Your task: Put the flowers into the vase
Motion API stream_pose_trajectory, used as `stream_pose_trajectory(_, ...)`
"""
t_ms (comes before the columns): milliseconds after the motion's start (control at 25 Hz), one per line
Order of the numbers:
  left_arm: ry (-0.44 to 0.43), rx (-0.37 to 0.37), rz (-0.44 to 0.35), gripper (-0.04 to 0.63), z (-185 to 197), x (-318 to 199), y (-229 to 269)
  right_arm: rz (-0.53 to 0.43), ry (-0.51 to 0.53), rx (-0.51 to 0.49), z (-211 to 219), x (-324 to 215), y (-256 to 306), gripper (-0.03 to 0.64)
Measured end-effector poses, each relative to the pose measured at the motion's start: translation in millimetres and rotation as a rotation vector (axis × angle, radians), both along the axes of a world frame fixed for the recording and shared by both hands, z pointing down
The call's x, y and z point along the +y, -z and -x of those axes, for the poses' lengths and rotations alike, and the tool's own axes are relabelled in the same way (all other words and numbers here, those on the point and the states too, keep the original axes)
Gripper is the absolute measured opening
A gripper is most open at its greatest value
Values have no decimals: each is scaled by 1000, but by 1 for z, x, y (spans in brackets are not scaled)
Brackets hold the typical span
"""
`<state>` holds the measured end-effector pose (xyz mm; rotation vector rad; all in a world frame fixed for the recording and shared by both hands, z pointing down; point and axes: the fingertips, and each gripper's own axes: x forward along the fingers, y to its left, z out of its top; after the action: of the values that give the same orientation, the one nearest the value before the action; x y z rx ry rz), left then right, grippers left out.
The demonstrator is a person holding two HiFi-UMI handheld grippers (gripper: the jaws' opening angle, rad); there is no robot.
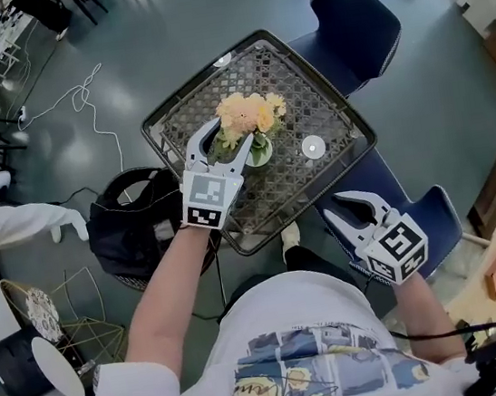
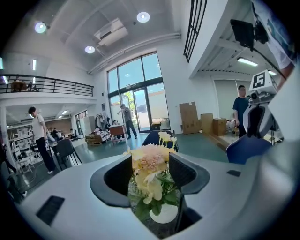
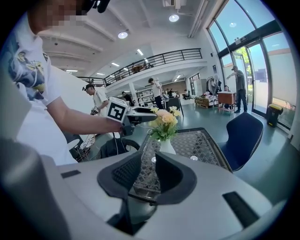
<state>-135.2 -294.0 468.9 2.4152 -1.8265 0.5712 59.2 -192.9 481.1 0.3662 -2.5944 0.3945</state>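
The left claw (image 2: 150, 171) is standing apart around the flowers (image 2: 151, 159), already sitting in the vase (image 2: 164, 213) on the worktop (image 1: 306, 93). Likely best: lifting straight up off the vase, snagging no petals. The right claw (image 3: 145, 176), apart and empty, is hovering well off the vase.

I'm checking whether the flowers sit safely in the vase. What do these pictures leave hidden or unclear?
Stems inside the vase: its opaque white wall hides them in every view.
Whether the left gripper presses the flowers: in the left gripper view blooms fill the gap between its jaws.
Small round disc on the table: too small in the head view to identify.
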Motion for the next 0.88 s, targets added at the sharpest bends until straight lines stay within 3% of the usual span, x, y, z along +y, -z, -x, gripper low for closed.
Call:
stream_pose_trajectory(320,4,191,15,229,23,63,24,-33,34,-10,35,30,8,100)
stream_pose_trajectory(520,2,260,31,222,33,129,46,-64,60,-28,61,64,20,100)
stream_pose_trajectory(720,-19,312,94,20,37,208,52,-95,98,-45,87,112,29,100)
stream_pose_trajectory(880,-106,408,190,9,27,267,46,-130,120,-30,106,151,33,98)
